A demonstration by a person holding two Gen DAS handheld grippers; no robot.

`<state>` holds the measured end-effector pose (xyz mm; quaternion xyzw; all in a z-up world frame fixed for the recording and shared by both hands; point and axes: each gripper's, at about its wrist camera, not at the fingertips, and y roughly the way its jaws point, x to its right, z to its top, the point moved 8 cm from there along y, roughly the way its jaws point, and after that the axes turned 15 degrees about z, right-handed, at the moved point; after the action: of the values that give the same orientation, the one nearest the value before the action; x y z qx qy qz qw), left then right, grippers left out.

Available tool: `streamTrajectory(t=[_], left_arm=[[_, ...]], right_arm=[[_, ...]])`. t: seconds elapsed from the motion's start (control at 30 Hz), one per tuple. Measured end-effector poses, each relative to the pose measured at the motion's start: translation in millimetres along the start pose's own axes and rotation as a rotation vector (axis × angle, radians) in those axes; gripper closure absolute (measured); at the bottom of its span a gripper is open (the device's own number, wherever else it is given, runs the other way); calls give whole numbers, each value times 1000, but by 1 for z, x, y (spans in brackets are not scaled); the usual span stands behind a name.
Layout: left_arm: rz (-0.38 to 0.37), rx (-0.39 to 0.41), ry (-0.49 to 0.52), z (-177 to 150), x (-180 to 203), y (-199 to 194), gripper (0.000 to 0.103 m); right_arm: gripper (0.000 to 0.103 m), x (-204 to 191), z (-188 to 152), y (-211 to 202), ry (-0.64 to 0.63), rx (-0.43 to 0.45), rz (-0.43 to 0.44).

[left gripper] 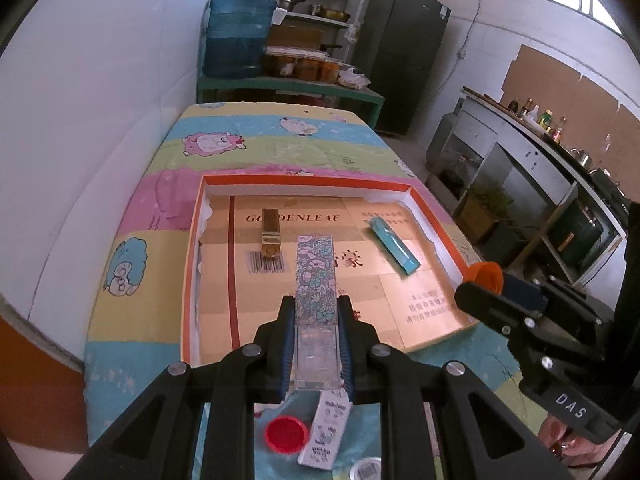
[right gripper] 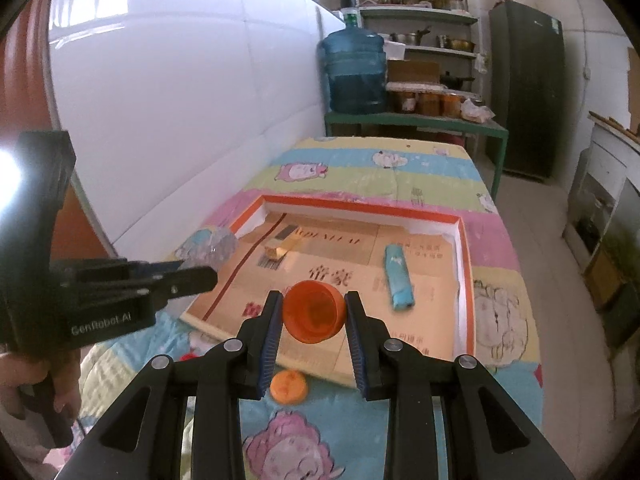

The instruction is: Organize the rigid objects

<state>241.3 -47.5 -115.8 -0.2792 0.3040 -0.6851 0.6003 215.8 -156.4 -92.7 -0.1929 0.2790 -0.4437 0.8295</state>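
Covering the table, a cartoon-sheep cloth [left gripper: 132, 208] carried an orange-rimmed shallow box [left gripper: 320, 179] lined with flattened gold card; that lining read "GOLDENLEAF" with a barcode and Chinese characters too small to make out; inside lay a gold rectangular case [left gripper: 270, 232] on the barcode and a teal tube [left gripper: 394, 248] towards the right wall, well apart; the left gripper [left gripper: 316, 344] hung over the box's near edge, its jaws clenched on a floral-patterned clear case [left gripper: 316, 276]; the right gripper [right gripper: 314, 330] held an orange cup-shaped cap [right gripper: 314, 312] between its jaws above the box's near part, and its body read "DAS"; on the cloth outside the box lay a white patterned case [left gripper: 326, 436], a red cap [left gripper: 286, 434] and an orange lid [right gripper: 289, 387].
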Motion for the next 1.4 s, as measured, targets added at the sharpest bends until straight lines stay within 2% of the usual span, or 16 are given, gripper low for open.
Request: streamTrajectory(t=[0.4, 0.83, 1.4], left_arm=[[7, -26, 30, 13, 10, 28, 83], [-1, -92, 43, 7, 20, 62, 83], [6, -169, 54, -7, 21, 95, 83]], right_arm=[[71, 23, 17, 24, -6, -8, 10], [71, 50, -2, 59, 54, -78, 22], [71, 66, -22, 91, 84, -166, 21]])
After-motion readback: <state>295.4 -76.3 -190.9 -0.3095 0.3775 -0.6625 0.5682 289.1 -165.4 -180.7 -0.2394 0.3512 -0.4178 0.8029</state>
